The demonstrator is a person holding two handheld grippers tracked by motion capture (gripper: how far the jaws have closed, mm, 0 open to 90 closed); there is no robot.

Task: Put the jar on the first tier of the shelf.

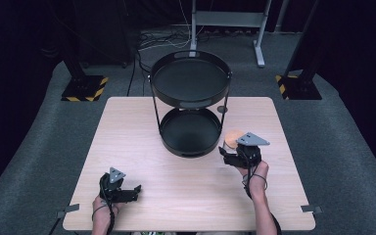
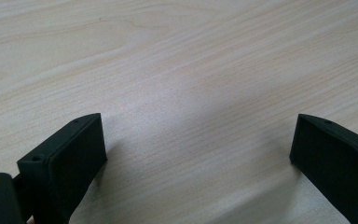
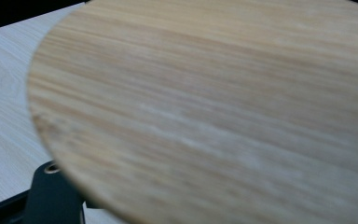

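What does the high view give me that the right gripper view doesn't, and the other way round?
The high view alone takes in the black two-tier round tray stand, the left gripper with fingers apart over bare tabletop, and the right gripper beside the stand. The right gripper view alone gives the grain of the round light wooden lid close up, filling most of the frame. Both show that lid and the pale wooden table.

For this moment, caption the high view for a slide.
Right gripper grips wood-lidded jar beside two-tier tray stand; left gripper open.
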